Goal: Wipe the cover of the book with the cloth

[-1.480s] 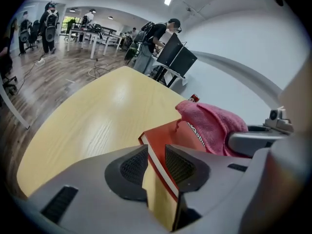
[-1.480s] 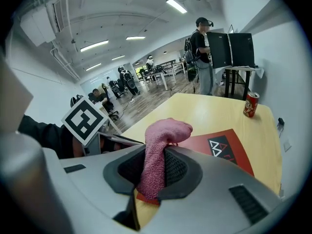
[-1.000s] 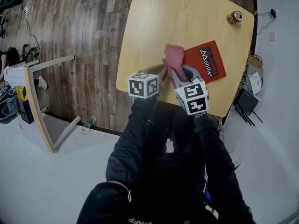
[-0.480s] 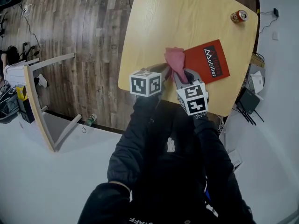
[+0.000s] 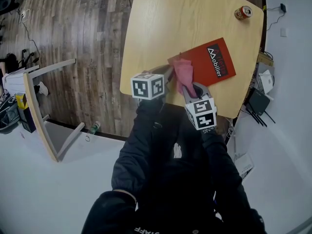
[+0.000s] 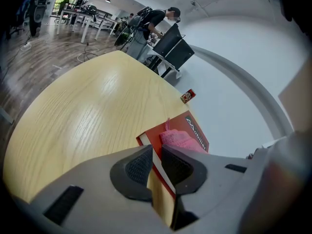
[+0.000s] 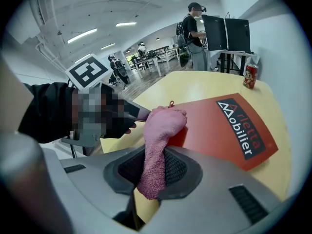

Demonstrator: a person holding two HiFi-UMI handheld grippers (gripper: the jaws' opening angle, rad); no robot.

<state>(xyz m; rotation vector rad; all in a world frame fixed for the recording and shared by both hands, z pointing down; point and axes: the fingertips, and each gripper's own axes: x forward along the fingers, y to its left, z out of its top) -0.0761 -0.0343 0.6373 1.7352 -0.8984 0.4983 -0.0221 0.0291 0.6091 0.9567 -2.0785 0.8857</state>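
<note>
While right gripper [image 7: 155,165] presses cloth [image 7: 165,123] on book [image 7: 219,130], left gripper [image 6: 156,164] clamps book

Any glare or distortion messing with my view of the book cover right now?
Head view: even light, no glare on the book, edges bowed slightly. Left gripper view: heavy fisheye, pale sheen on the table, dark corners. Right gripper view: fisheye too, cover lettering sharp, cloth close but in focus.

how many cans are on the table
1: a red can stands upright near the far right corner of the table, apart from the book. The near edge of the table is partly hidden, so another could be there.
</note>
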